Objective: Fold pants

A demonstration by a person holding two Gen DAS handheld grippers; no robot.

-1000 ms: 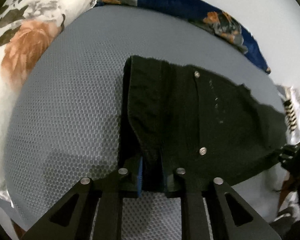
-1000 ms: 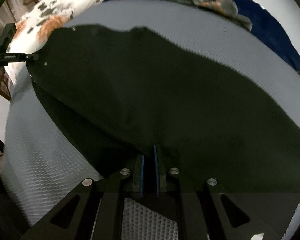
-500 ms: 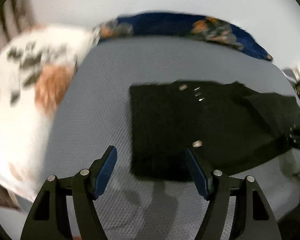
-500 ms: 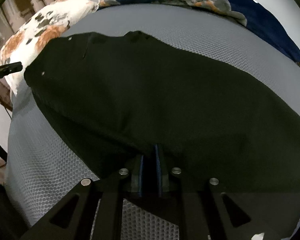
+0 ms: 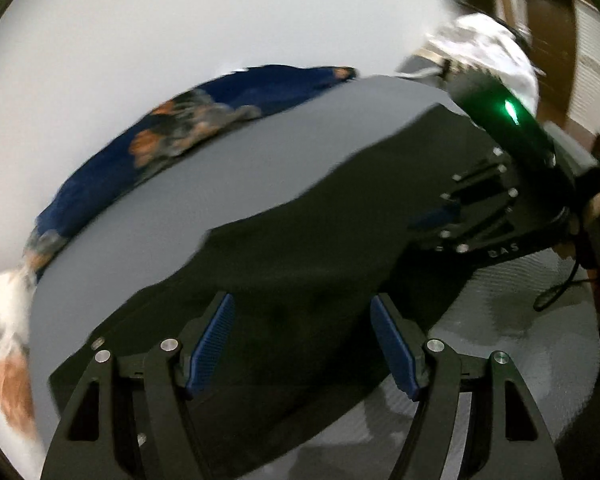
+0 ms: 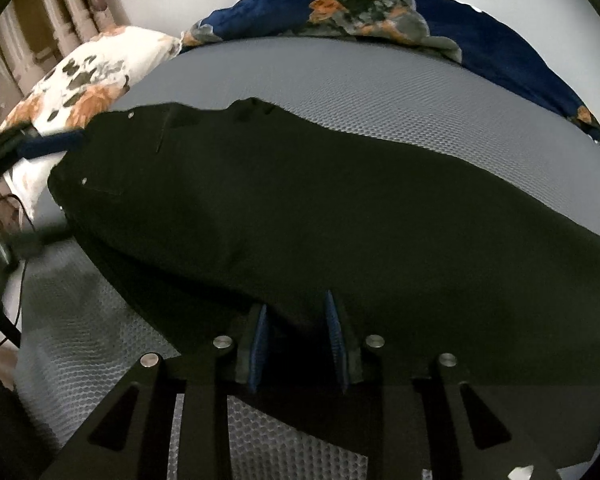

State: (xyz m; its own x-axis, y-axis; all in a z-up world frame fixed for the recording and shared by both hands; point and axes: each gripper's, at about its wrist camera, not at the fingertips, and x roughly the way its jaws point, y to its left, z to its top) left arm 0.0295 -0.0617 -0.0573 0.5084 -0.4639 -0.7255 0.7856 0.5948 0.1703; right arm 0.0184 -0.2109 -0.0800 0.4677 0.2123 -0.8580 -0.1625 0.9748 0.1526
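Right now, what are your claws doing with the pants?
Left gripper open, over pants. Right gripper open, fabric between fingers. Pants flat on bed. Nothing blocking.

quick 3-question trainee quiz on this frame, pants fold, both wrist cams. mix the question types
1. True or false: the left gripper is clamped on the black pants.
2. Multiple choice: the surface under the pants is A) a wooden table, B) a grey mesh-textured mattress, C) a tiled floor.
3. Fill in: in the right wrist view, the right gripper has its pads slightly apart with a fold of the ____ between them.

Key
1. False: its jaws stand wide open over the fabric.
2. B
3. pants
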